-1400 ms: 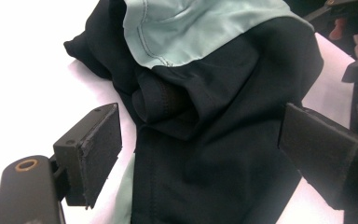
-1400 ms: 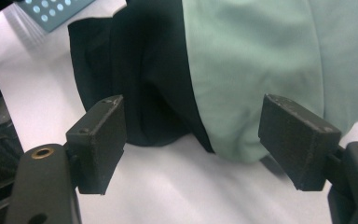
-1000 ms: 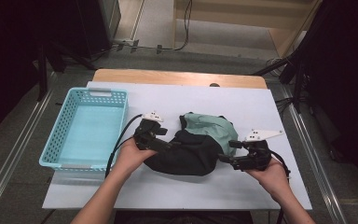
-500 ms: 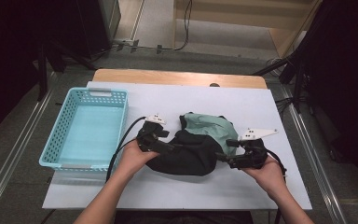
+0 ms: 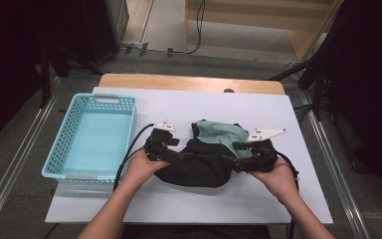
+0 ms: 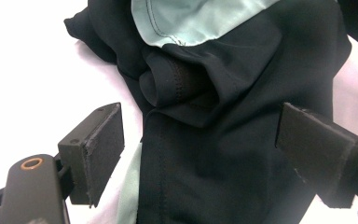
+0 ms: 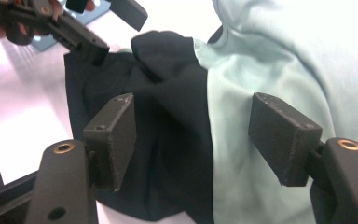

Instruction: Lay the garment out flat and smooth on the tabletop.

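A crumpled black and mint-green garment (image 5: 206, 157) lies in the middle of the white table (image 5: 258, 109). My left gripper (image 5: 181, 149) is at its left edge, open, with black folds lying between the two pads (image 6: 200, 144). On the garment's right edge, my right gripper (image 5: 238, 155) stands open. Its jaws have just been closing, and black and green cloth (image 7: 205, 88) lies between them without being pinched (image 7: 193, 133). The right gripper view also catches the left gripper (image 7: 107, 28) at the top left, by the garment's far side.
A light blue plastic basket (image 5: 107, 98) stands empty on the table's left part. Bare white table surrounds the garment, and a wooden strip (image 5: 189, 82) runs along the far edge. Dark stands and floor rails flank the table.
My right gripper has shifted a little left and away, further onto the garment's right edge. The left hand has kept its place.
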`<state>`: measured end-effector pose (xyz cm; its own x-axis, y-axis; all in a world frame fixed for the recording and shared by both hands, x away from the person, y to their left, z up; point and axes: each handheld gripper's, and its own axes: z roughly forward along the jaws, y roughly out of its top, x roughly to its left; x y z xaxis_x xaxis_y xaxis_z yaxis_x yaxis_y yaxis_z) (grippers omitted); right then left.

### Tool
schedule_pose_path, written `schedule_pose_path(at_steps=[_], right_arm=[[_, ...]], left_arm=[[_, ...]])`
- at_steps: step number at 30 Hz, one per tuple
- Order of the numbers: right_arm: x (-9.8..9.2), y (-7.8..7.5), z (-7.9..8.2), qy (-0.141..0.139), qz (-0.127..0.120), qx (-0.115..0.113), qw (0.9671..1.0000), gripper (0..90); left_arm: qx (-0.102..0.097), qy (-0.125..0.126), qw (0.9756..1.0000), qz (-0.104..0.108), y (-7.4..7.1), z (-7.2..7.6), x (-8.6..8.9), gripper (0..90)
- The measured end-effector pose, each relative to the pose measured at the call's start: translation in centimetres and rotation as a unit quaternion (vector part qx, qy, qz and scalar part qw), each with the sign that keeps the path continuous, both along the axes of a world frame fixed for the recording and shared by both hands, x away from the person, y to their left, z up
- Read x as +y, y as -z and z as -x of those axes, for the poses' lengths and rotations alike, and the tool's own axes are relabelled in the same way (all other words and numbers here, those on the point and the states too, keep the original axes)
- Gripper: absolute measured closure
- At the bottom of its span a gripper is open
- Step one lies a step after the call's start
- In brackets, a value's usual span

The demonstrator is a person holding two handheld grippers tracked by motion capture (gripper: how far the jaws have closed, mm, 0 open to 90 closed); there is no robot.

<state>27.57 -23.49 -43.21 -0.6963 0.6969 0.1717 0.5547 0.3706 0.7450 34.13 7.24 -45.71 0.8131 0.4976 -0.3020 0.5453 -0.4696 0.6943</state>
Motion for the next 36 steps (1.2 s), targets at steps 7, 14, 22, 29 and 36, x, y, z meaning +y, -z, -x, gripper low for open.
schedule_pose_path(at_steps=[7,14,22,29,36], right_arm=[[0.8,-0.6,-1.3,-0.003,-0.002,0.007,1.0,32.3],[1.2,-0.2,-3.2,0.004,0.001,0.026,0.9997,34.7],[1.2,2.0,-4.1,0.015,0.023,0.052,0.9983,46.6],[-0.1,2.9,-4.6,0.014,0.011,0.072,0.9972,76.1],[-0.4,1.5,-3.7,-0.007,0.011,0.064,0.9979,82.4]], left_arm=[[0.008,-0.001,0.9999,0.009,-0.3,0.0,0.2,16.4],[0.009,-0.002,0.9998,0.014,-0.4,0.0,0.4,16.4],[0.009,-0.005,0.9999,0.012,-0.4,0.2,0.8,17.2],[0.007,-0.005,0.9999,0.008,-0.3,0.3,0.8,17.6],[0.004,-0.007,0.9999,0.013,-0.6,0.3,1.1,17.7]])
